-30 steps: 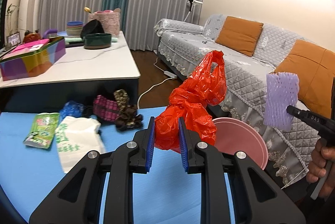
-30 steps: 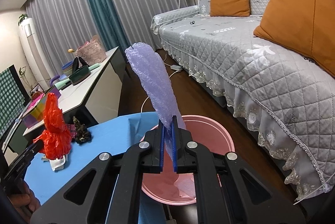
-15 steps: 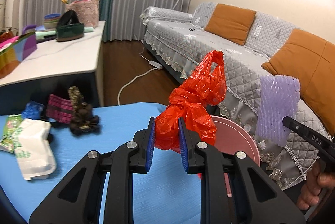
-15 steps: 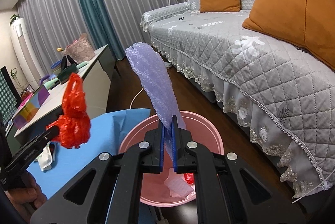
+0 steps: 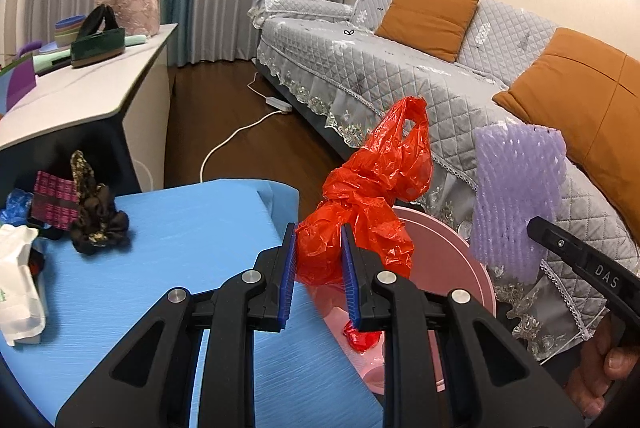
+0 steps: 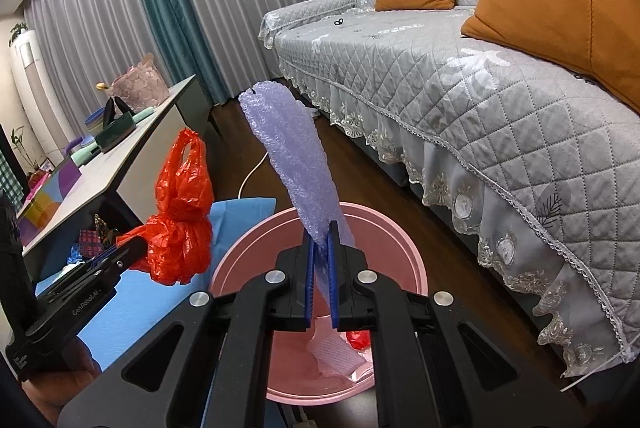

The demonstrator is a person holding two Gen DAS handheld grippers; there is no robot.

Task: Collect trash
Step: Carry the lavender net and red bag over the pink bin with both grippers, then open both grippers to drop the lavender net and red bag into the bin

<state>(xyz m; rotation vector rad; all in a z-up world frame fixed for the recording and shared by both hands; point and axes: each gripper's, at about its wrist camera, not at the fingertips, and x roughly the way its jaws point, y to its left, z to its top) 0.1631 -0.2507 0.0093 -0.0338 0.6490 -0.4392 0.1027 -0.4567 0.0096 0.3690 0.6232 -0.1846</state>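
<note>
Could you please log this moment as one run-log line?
left hand-held gripper: shut on red plastic bag | right hand-held gripper: shut on purple foam net | both near pink bin

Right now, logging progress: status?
Left hand-held gripper clamps crumpled red plastic bag. Right clamps purple foam net over round pink bin. Nothing blocking.

Both grippers — left (image 5: pixel 319 260), right (image 6: pixel 321 270) — clamped, angled downward.

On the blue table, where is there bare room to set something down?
The blue tabletop is bare between the dark fabric scrunchie and the table's right edge by the round pink plastic bin. The far-left end is crowded: white printed wrapper, pink checked cloth.
</note>
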